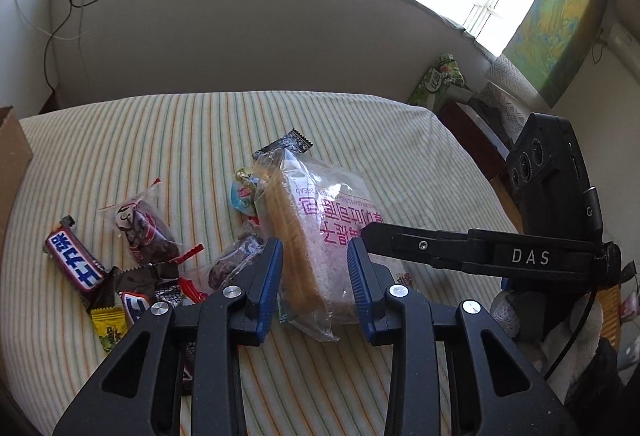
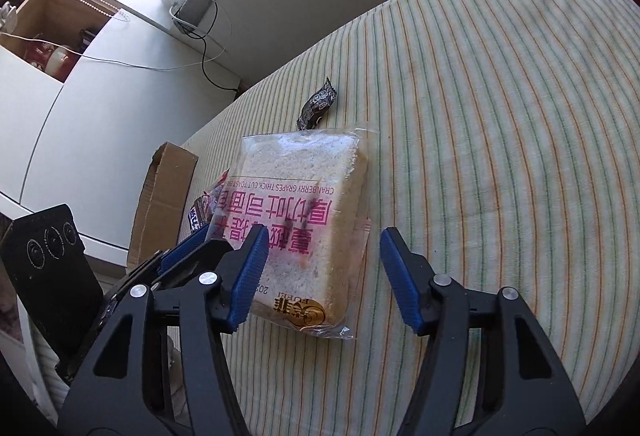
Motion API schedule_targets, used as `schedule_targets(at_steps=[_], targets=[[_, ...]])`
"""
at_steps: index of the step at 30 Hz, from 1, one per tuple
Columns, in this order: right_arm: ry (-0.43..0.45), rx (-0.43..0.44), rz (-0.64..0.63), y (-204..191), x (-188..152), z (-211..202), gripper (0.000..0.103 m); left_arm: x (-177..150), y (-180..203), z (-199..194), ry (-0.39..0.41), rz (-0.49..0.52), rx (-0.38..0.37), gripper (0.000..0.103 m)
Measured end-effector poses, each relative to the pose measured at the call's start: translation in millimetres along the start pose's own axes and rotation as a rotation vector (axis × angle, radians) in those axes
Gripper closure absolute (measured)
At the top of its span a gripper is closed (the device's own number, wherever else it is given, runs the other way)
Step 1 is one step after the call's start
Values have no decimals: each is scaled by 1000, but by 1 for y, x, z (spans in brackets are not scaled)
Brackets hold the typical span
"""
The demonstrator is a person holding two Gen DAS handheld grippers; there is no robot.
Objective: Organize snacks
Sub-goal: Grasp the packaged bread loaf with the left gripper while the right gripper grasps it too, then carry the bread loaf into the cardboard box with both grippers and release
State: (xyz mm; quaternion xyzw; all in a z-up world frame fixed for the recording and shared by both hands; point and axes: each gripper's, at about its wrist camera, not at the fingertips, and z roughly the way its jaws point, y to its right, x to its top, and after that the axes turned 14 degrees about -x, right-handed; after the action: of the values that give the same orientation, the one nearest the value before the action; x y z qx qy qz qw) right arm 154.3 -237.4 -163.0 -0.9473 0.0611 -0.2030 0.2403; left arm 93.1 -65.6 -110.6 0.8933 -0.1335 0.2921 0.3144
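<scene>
A clear bag of toast bread with pink lettering (image 1: 320, 232) stands on edge on the striped cloth, between the blue pads of my left gripper (image 1: 316, 260); the jaws are open around it with small gaps. In the right wrist view the same bread bag (image 2: 304, 220) faces my open right gripper (image 2: 324, 268), whose left pad (image 2: 250, 272) is in front of the bag. The right gripper's finger (image 1: 460, 250) reaches in from the right beside the bag.
A pile of small snacks lies left of the bread: a Snickers-type bar (image 1: 74, 260), a dark date pack (image 1: 146, 232), a yellow pack (image 1: 112, 332). A dark candy (image 2: 318, 103) lies behind the bread. A cardboard box (image 2: 164, 203) stands at the bed's left edge.
</scene>
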Motion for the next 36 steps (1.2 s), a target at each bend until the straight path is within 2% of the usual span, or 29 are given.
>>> schedule_targets(at_steps=[3,7,10,18,27,36], targets=[[-29,53,35,2,0,8,52,-3,-7,4,-1,-17,-19,71],[-9,19,-5,-11,-1,1,59,-6,-5,4,-9,11,-24,71],[8,-25,-39,-22,-2,-7,59,-8,0,1,-8,26,-17,71],[32,-66,-83,-35,-11,-29,60,-12,9,-11,18,47,-18,71],[74,-95,-180,-75,-16,-57,60,-15,7,-56,109,45,-21,71],[90,-72,-318,-153,-17,-54,60,-24,-21,-116,219,28,70,71]])
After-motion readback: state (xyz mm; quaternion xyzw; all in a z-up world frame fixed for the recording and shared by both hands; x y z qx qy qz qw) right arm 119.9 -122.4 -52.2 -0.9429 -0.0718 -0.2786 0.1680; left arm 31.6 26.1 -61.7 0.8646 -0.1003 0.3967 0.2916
